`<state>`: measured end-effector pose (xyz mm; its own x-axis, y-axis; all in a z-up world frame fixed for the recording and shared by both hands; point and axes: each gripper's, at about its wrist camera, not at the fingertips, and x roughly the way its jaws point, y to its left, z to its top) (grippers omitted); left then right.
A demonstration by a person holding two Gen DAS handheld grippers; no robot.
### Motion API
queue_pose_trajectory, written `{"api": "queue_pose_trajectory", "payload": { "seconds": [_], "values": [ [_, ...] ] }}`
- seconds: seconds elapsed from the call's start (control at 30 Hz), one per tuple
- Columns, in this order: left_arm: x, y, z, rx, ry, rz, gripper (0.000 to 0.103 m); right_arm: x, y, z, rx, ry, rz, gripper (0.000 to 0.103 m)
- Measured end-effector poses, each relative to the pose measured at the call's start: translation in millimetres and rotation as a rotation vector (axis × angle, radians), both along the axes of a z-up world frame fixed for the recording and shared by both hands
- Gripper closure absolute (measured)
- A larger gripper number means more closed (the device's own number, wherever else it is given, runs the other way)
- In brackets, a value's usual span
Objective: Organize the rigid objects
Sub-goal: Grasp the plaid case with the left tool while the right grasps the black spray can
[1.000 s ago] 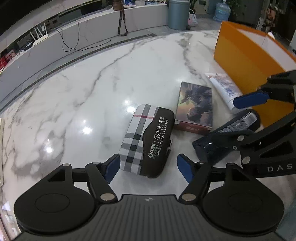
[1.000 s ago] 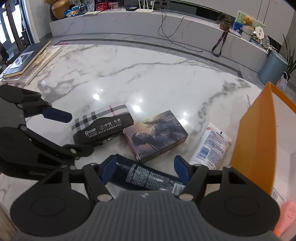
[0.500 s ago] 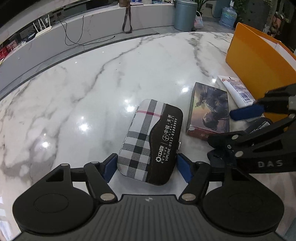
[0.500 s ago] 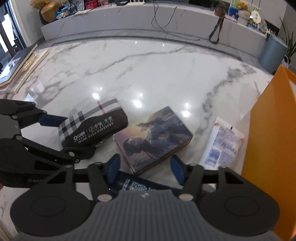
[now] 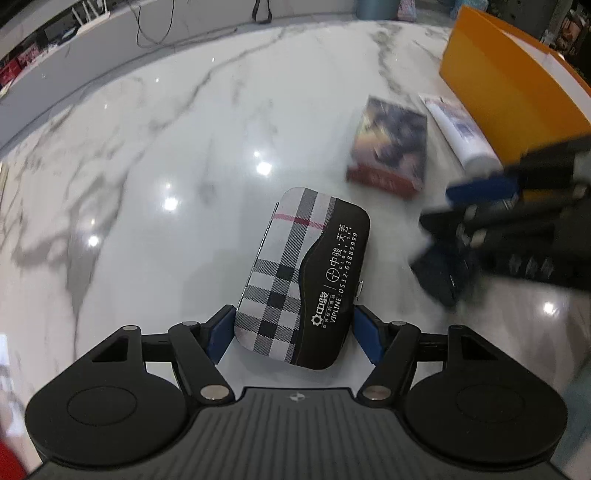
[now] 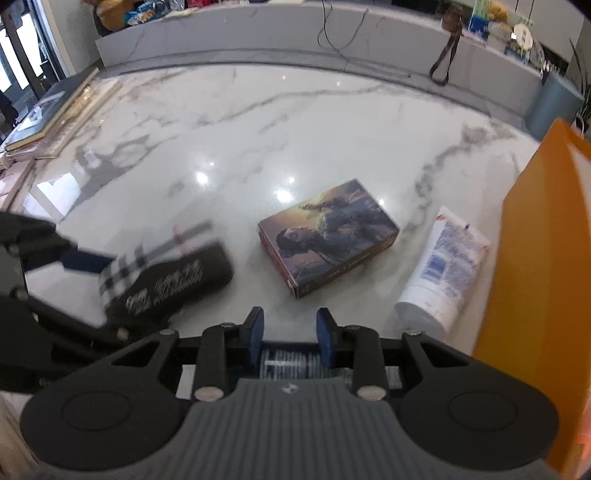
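Observation:
My left gripper (image 5: 293, 334) is shut on the near end of a plaid and black case (image 5: 306, 273), which looks lifted off the marble table (image 5: 166, 147). The case also shows blurred in the right wrist view (image 6: 166, 273). My right gripper (image 6: 290, 334) is shut on a dark tube (image 6: 290, 363), mostly hidden under its fingers. The tube also shows blurred in the left wrist view (image 5: 441, 275). A picture box (image 6: 328, 232) and a white tube (image 6: 443, 269) lie on the table ahead of the right gripper.
An orange open box (image 6: 539, 288) stands at the right, next to the white tube; it also shows in the left wrist view (image 5: 509, 92). Books (image 6: 48, 114) lie at the table's far left edge. A grey counter (image 6: 295, 33) with cables runs behind.
Both grippers have closed: the left on the plaid case, the right on the dark tube. The left gripper has lifted the case; the right has drawn back from the picture box.

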<state>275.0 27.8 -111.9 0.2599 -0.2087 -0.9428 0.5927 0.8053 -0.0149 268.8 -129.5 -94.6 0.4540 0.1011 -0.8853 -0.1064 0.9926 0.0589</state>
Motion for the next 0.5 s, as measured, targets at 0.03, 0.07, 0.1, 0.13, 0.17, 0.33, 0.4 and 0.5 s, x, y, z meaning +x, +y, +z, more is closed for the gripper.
{"api": "queue_pose_trajectory", "payload": {
  "seconds": [0.03,0.07,0.1,0.13,0.17,0.33,0.4,0.5],
  "values": [
    [-3.7,1.4,0.5,0.009,0.012,0.007,0.024,-3.1,0.0,3.4,-0.001,-0.006,0.005,0.070],
    [-6.6,2.8,1.0,0.018,0.026,0.014,0.024,-5.5,-0.1,6.2,-0.007,-0.005,0.010,0.067],
    [-8.7,4.0,1.4,0.026,0.040,0.024,0.024,-8.2,-0.4,8.4,-0.013,-0.003,0.011,0.066],
    [-10.1,5.4,1.9,0.032,0.052,0.036,0.024,-10.1,-0.7,9.4,-0.017,-0.001,0.010,0.064],
    [-11.4,6.2,2.1,0.037,0.060,0.044,0.024,-11.7,-1.1,9.5,-0.022,0.001,0.010,0.061],
    [-20.8,9.6,3.4,0.051,0.086,0.059,0.024,-18.6,-0.1,6.2,-0.056,0.023,0.023,0.059],
    [-26.9,11.3,3.3,0.053,0.093,0.058,0.024,-22.5,0.4,2.5,-0.040,0.061,0.024,0.060],
    [-36.7,15.0,3.7,0.052,0.103,0.055,0.025,-31.0,-0.4,-2.0,0.005,0.107,0.027,0.060]
  ]
}}
